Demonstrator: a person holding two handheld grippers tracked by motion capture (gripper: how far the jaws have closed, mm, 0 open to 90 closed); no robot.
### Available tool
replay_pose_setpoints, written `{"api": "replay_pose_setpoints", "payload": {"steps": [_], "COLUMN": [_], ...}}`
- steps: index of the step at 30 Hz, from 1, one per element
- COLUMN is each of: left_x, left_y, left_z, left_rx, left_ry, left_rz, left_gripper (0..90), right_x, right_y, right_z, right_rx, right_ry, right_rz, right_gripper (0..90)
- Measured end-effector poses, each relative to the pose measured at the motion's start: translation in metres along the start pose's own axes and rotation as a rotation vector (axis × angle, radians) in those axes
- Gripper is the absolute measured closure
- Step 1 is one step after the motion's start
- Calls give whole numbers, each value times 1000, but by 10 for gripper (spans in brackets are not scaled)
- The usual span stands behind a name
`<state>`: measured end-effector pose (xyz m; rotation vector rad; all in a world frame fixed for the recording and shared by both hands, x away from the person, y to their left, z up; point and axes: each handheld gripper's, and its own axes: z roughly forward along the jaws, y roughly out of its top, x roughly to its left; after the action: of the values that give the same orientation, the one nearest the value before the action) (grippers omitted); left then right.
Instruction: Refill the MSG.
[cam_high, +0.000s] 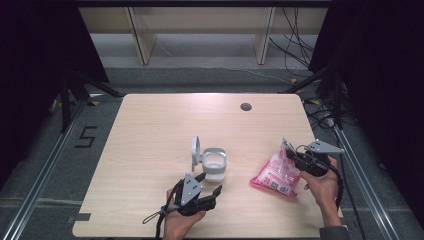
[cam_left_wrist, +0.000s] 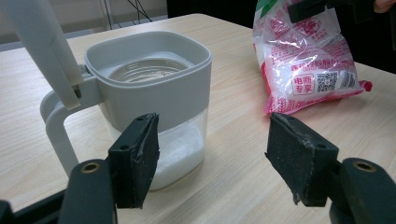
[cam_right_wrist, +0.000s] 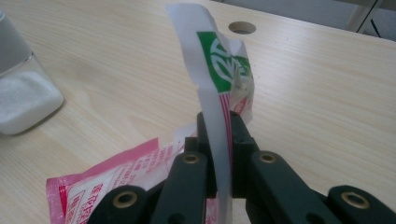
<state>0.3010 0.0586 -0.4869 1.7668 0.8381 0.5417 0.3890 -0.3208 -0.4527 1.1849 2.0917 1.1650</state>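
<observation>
Right gripper (cam_high: 292, 150) is clamped on the top edge of the pink bag (cam_high: 276, 173), at the table's (cam_high: 150, 130) near right. Left gripper (cam_high: 210, 184) gapes empty, just short of the white jar (cam_high: 214, 165).

Your counter (cam_high: 165, 120) is light wood-grain laminate with rounded corners and a round cable hole (cam_high: 246, 106) near the far edge. It sits on grey carpeted floor (cam_high: 200, 77). A black "5" marking (cam_high: 86, 136) is on the floor to your left, just beside a metal rail (cam_high: 45, 175) running along that side; a matching rail (cam_high: 367, 175) runs on the right. Black curtains (cam_high: 35, 60) close off both sides. At the far end you've got pale wooden furniture legs (cam_high: 142, 42) under a beige panel (cam_high: 200, 20). Loose black cables (cam_high: 295, 45) trail across the floor far right, and tripod legs (cam_high: 75, 87) stand at far left. Lighting is even, from overhead.
</observation>
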Motion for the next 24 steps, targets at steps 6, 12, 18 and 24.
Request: {"api": "replay_pose_setpoints", "payload": {"steps": [6,12,18,24], "left_x": [0,2,7,10], "left_y": [-1,-1,1,0], "left_z": [-2,-4,-8,-9], "left_rx": [-6,-10,-6,-5], "left_ry": [5,7,24,29], "left_rz": [-6,-22,-1,2], "left_gripper": [338,338,340,340], "right_x": [-5,-3,-8,-11], "right_y": [-3,-6,-9,-15], "right_z": [1,0,-2,-6], "right_rx": [-10,14,-15,-15], "right_ry": [-21,-39,-51,-90], "right_rz": [16,119,124,209], "right_gripper": [865,802,744,653]}}
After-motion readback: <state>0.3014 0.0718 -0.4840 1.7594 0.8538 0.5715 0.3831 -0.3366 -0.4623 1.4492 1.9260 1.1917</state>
